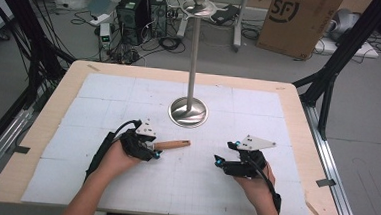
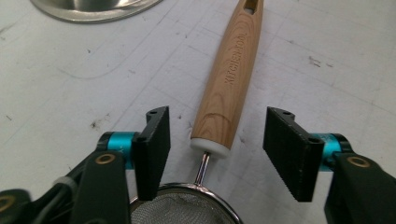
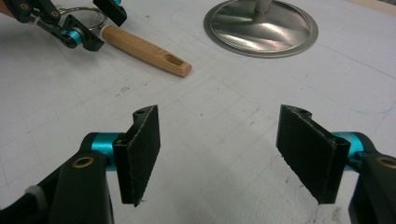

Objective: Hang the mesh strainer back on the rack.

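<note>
on the worktop (image 1: 67, 130): a strainer (image 2: 187, 205) with a wooden handle (image 2: 231, 79) lies flat.
left tongs (image 2: 212, 144): open, straddling the handle's white end, pads clear of it.
right tongs (image 3: 219, 149): open, holding nothing, well apart from the strainer.
nearby: metal stand base (image 1: 188, 112), just beyond the handle's tip.

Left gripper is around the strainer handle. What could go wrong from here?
1. The left gripper straddles the strainer at the handle's end near the mesh, pads not yet touching; the round wood might roll or slip out.
2. Held there, the long handle could sag.
3. A swing might hit the metal stand.
</note>
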The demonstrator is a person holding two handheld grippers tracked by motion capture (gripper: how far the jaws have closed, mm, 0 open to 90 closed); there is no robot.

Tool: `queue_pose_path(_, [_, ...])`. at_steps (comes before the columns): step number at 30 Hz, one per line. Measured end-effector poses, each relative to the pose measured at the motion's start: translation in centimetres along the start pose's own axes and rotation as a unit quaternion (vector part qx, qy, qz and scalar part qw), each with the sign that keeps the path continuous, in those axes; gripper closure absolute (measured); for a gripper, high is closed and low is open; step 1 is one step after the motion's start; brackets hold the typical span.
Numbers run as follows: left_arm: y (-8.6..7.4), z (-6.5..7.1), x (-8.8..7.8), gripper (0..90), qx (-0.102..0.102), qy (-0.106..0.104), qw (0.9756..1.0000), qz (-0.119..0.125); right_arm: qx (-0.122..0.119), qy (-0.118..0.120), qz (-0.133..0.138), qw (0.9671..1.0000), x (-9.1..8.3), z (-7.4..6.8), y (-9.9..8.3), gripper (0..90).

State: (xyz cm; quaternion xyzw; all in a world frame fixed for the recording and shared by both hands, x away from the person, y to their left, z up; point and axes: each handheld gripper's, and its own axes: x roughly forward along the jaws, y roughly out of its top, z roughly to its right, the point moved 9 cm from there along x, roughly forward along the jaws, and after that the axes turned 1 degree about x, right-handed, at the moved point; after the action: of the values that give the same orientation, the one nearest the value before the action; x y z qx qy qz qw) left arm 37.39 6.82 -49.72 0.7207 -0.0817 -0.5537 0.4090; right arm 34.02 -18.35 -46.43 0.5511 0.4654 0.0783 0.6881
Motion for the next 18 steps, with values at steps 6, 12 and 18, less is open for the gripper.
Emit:
queue_pose_path(6, [0.0,0.08,0.5,53.4,0.002,-0.002,0.9998,-0.018,-0.003,0.003,-0.001,1.0,0.12,-0.16,-0.02,30.2])
queue_pose_path(12, [0.06,0.13,0.59,62.0,0.0,-0.003,0.9995,-0.032,-0.001,0.004,0.0,1.0,0.09,-0.12,-0.01,30.3])
queue_pose_path(18, [-0.01,0.36,0.24,65.5,-0.001,0.001,0.9989,-0.047,-0.001,0.006,0.0,1.0,0.1,-0.19,-0.03,30.4])
